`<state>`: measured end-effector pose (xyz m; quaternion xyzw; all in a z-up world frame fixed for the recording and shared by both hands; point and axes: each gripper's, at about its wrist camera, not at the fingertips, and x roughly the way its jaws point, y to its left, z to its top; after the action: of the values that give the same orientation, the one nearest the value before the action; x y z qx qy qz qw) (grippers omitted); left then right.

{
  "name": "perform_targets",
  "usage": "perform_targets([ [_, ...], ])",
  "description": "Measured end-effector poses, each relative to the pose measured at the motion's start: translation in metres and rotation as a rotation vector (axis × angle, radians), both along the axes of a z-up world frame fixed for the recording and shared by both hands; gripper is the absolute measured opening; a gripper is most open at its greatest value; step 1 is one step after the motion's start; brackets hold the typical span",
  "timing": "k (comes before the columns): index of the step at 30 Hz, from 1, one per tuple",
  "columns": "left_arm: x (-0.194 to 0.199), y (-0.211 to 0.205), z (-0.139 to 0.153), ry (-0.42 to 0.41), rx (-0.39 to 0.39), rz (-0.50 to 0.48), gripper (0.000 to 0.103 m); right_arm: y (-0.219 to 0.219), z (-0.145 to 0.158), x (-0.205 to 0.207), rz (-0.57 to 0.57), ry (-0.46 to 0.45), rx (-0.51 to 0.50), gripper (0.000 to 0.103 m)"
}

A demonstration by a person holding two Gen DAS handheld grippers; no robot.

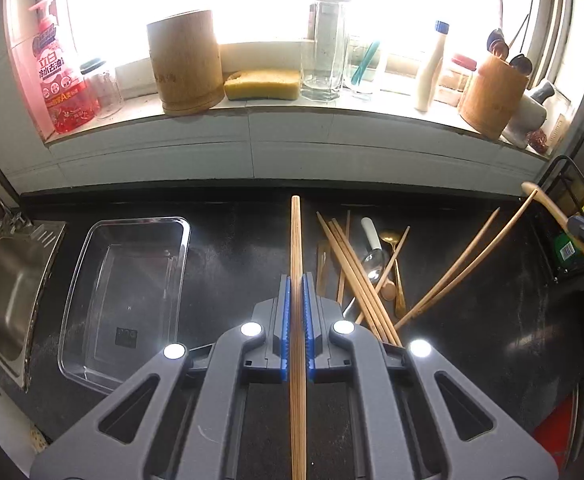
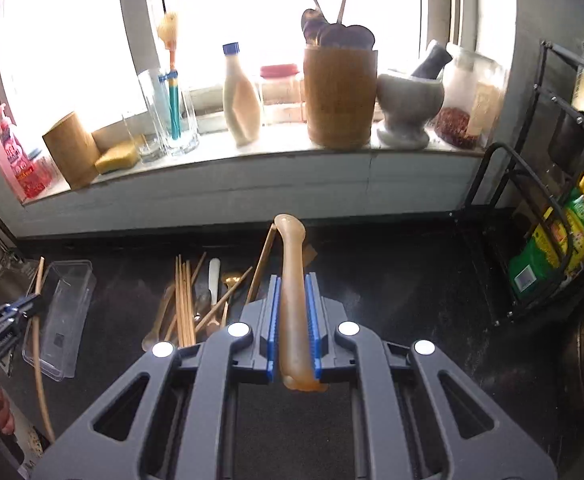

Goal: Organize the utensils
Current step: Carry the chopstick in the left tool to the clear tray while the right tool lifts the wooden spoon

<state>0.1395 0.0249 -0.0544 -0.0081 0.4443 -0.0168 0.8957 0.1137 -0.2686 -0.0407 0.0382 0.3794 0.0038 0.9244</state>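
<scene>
A long, straight wooden chopstick [image 1: 297,280], pale brown with a visible grain, is clamped between the blue pads of the left gripper [image 1: 297,280]; it runs lengthwise along the jaws, its tip projecting forward above the black countertop [image 1: 232,248] and its other end passing back under the camera. A wooden utensil handle [image 2: 292,280], rounded, smooth and amber-toned with a flared tip, is clamped lengthwise between the pads of the right gripper [image 2: 293,284]; its working end is hidden below the gripper body. The remaining utensils lie in a loose pile [image 1: 366,276] on the countertop: several chopsticks crossed over one another, a metal spoon with a white handle, a gold-coloured spoon. A clear plastic tray [image 1: 124,300] is seen lying flat to the left of the pile, well apart from it, beside a steel sink [image 1: 8,280]. The left wrist view alone shows the tray's full interior, with nothing visible inside, and the right gripper at its far right edge. The right wrist view alone shows a black wire rack [image 2: 532,240] holding green bottles at the right, a stone mortar with pestle [image 2: 408,100] on the windowsill, and the left gripper at its left edge holding the chopstick over the tray. A bamboo holder [image 2: 340,96] with spoons standing in it is recorded in both views.
</scene>
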Motion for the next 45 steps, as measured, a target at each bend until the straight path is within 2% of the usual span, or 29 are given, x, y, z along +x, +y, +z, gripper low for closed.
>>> perform_targets([
  [6,-0.009,-0.005,0.004,-0.002,-0.001,-0.011,0.005,0.007,0.015,-0.022,0.031,-0.017,0.012,0.013],
  [14,-0.017,-0.009,0.01,-0.015,0.01,-0.017,0.005,0.038,0.007,-0.042,0.083,0.0,0.049,0.012],
  [25,-0.032,0.021,0.036,-0.044,0.024,0.022,0.005,0.097,0.017,-0.045,0.203,-0.009,0.088,0.011],
  [30,-0.041,0.057,0.053,-0.054,0.036,0.079,0.006,0.148,0.023,-0.038,0.301,-0.019,0.109,0.009],
  [32,-0.044,0.076,0.058,-0.059,0.045,0.11,0.006,0.173,0.024,-0.034,0.343,-0.021,0.116,0.002],
  [34,-0.044,0.096,0.058,-0.06,0.058,0.141,0.006,0.2,0.024,-0.028,0.387,-0.02,0.114,0.001],
  [39,-0.031,0.163,0.032,-0.012,0.062,0.222,0.005,0.271,0.003,0.002,0.462,0.022,0.09,0.001],
  [42,-0.016,0.204,0.005,0.041,0.026,0.264,0.005,0.294,-0.013,0.022,0.464,0.066,0.104,0.001],
  [45,0.002,0.227,-0.02,0.083,-0.003,0.265,0.005,0.306,-0.029,0.038,0.447,0.104,0.099,0.001],
])
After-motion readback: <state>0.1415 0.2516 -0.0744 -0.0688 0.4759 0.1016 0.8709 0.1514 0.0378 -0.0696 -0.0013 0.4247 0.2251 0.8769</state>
